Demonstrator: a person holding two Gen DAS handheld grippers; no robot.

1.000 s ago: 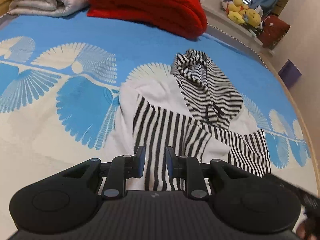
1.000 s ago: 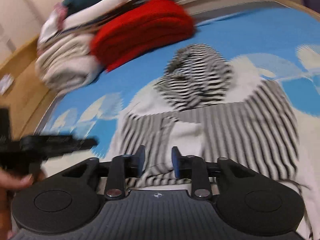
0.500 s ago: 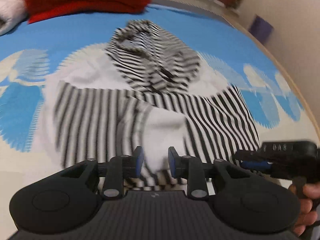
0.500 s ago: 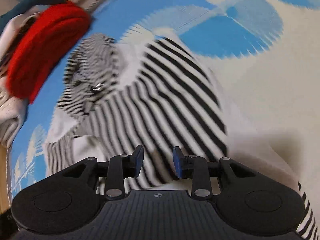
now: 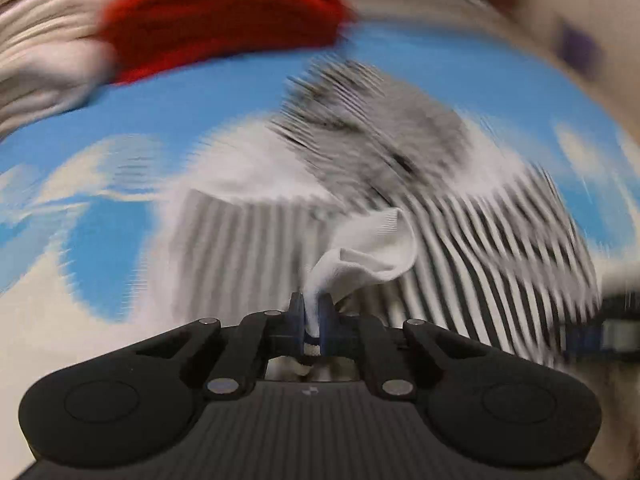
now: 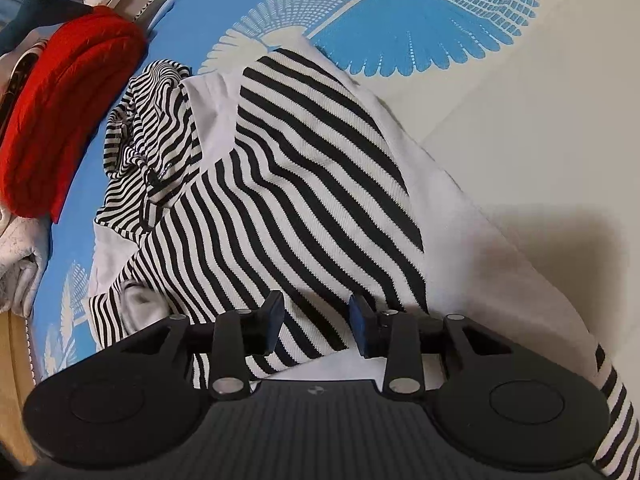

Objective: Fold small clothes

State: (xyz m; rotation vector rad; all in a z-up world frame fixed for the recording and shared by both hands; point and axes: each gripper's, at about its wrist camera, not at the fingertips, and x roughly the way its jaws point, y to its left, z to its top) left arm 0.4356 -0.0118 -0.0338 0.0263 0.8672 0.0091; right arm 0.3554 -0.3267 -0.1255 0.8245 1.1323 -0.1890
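Observation:
A black-and-white striped hooded top (image 6: 304,184) lies spread on a blue and cream patterned bedspread (image 6: 520,80), hood (image 6: 156,120) toward the far side. It also shows, blurred, in the left wrist view (image 5: 460,240). My left gripper (image 5: 312,320) is shut on a white cuff of the top (image 5: 368,256) and lifts it off the cloth. My right gripper (image 6: 316,324) is open, its fingers just above the striped hem at the near edge. The right gripper also shows at the right edge of the left wrist view (image 5: 608,328).
A folded red knit (image 6: 60,100) and a pale folded blanket (image 6: 16,264) lie at the far side of the bed; they also show in the left wrist view (image 5: 224,16). A wooden bed edge (image 6: 16,380) runs at the left.
My left gripper has closed on the white cuff and raised it. My right gripper has swung to the right side of the top and come down close to the hem, still open.

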